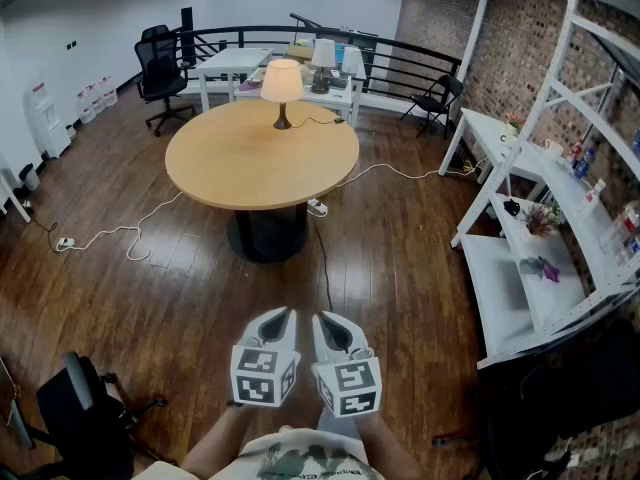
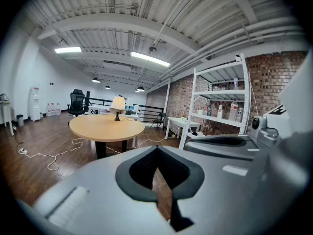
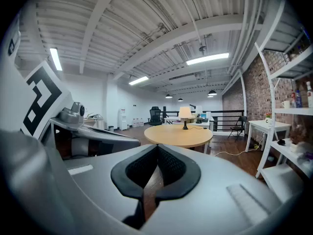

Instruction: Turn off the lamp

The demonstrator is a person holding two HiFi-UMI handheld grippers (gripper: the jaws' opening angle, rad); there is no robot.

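While you hold both grippers side by side above wood floor (image 1: 150,288), lamp (image 1: 282,83) stands lit at far edge of round table (image 1: 240,168), well apart from you. Left gripper (image 1: 284,314): jaws together, nothing between. Right gripper (image 1: 326,319): jaws together, nothing between.

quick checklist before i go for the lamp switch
1. Cream-shaded table lamp found and lit: ok.
2. Lamp in reach: not ok. It stands at the far side of the round wooden table, with wood floor between it and the grippers.
3. Left gripper empty and shut: ok.
4. Right gripper empty and shut: ok.
5. Switch spotted: cannot tell, too small from here.
6. Walking path: not ok. A thin dark cable runs along the floor ahead.
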